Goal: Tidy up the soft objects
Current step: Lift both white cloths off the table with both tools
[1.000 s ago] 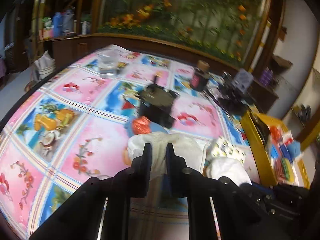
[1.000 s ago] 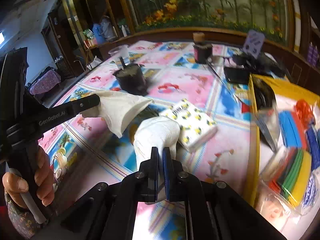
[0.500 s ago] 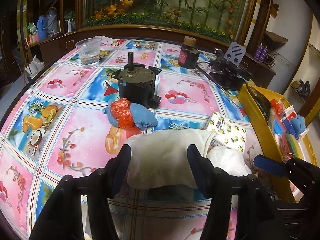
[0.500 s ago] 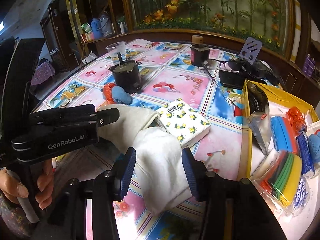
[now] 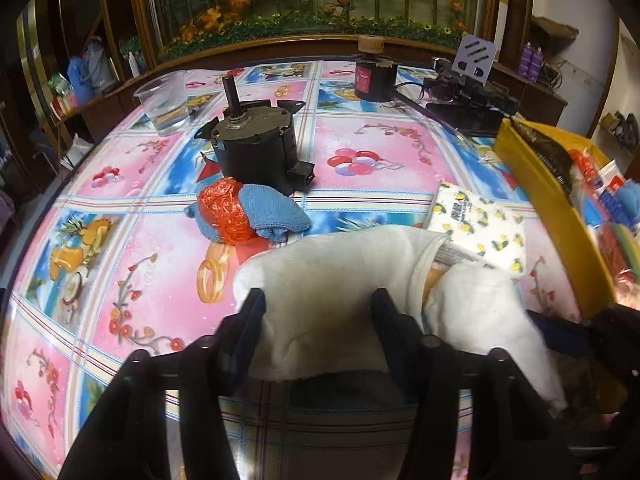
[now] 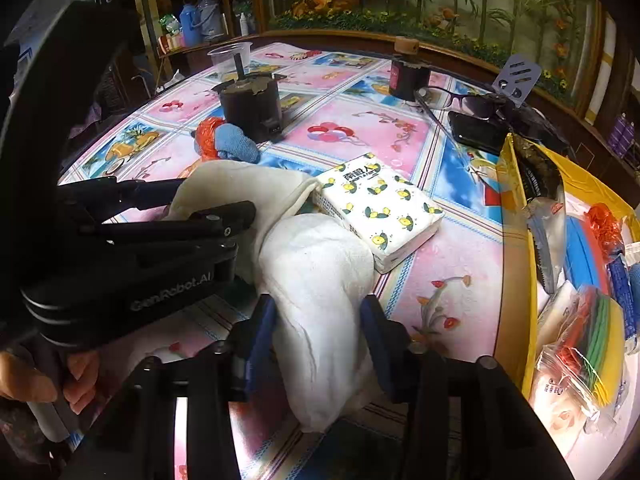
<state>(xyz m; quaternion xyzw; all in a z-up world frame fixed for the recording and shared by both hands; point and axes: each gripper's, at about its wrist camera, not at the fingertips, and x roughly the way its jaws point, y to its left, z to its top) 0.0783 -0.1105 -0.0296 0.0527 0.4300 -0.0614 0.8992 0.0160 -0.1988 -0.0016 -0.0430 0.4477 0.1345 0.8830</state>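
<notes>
The left gripper (image 5: 318,300) is closing, its black fingers (image 5: 252,308) standing partly apart around a limp off-white cloth (image 5: 336,276) lying on the glossy tabletop (image 5: 132,248); whether the pads are pressing it I cannot tell. Beyond the fingers, a knitted blue cloth (image 5: 276,214) is lying with crinkled orange plastic (image 5: 224,212). The right gripper (image 6: 318,312) is closing too, partly open around a fluffy white towel roll (image 6: 320,276). Just past its fingertips, a rectangular tissue pack (image 6: 380,208) is touching the towel.
</notes>
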